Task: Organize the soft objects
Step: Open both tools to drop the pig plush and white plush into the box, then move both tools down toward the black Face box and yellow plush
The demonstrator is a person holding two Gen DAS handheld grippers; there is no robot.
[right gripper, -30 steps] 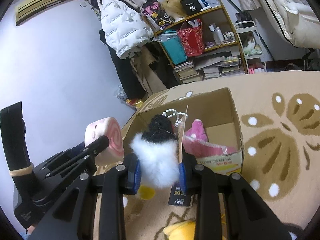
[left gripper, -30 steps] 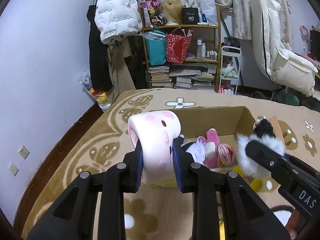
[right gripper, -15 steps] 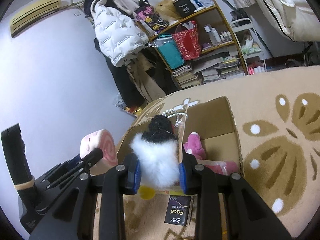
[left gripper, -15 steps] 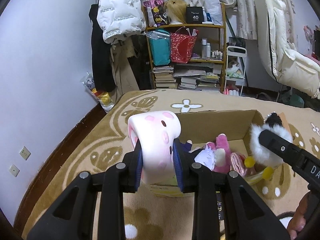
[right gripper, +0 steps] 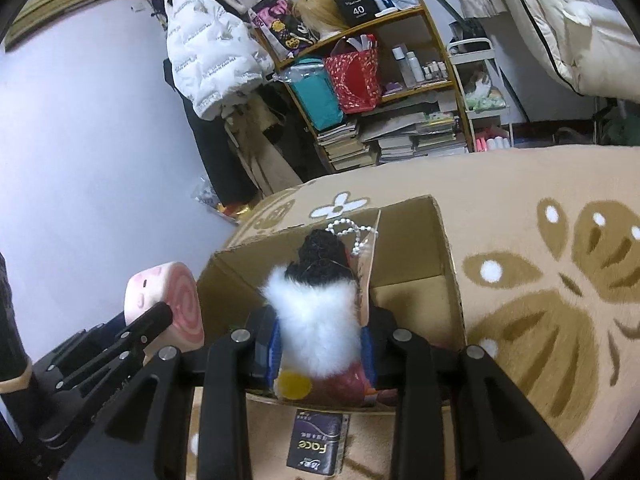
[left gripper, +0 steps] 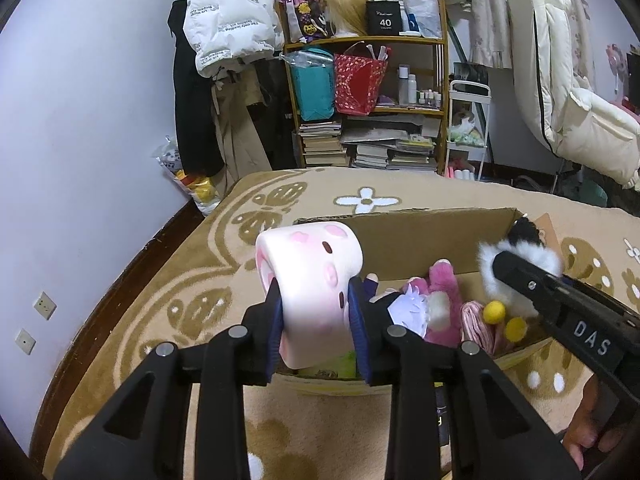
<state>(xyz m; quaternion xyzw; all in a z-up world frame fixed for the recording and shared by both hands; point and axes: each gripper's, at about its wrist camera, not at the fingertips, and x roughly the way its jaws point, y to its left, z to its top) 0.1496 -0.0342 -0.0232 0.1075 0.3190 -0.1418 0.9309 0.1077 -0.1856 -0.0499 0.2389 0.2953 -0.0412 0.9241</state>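
Two grippers each carry one soft toy, both at the near edge of the cardboard box (left gripper: 420, 240), presumably so each can be let go into it. Closed on a pink roll cushion (left gripper: 310, 280), the left gripper (left gripper: 316, 316) squeezes its sides between blue pads, holding it over the box's near left corner, at about 10 o'clock from the toys inside. The right gripper (right gripper: 320, 344) is clamped on a white fluffy toy (right gripper: 316, 320) with a black head and a bead chain, hanging it over the right half of the box, yellow pompoms dangling beneath. Already in the box lie a pink plush (left gripper: 440, 300) and a small doll (partly hidden). A dark packet (right gripper: 316, 444) lies on the floor at 6 o'clock from the box, just beside it. The box sits on a beige rug (right gripper: 540, 280) with brown flower patterns. At 12 o'clock, well apart, a cluttered shelf (left gripper: 368, 92) holds books and bags, with a white puffer jacket (left gripper: 228, 24) hanging at 11 o'clock.
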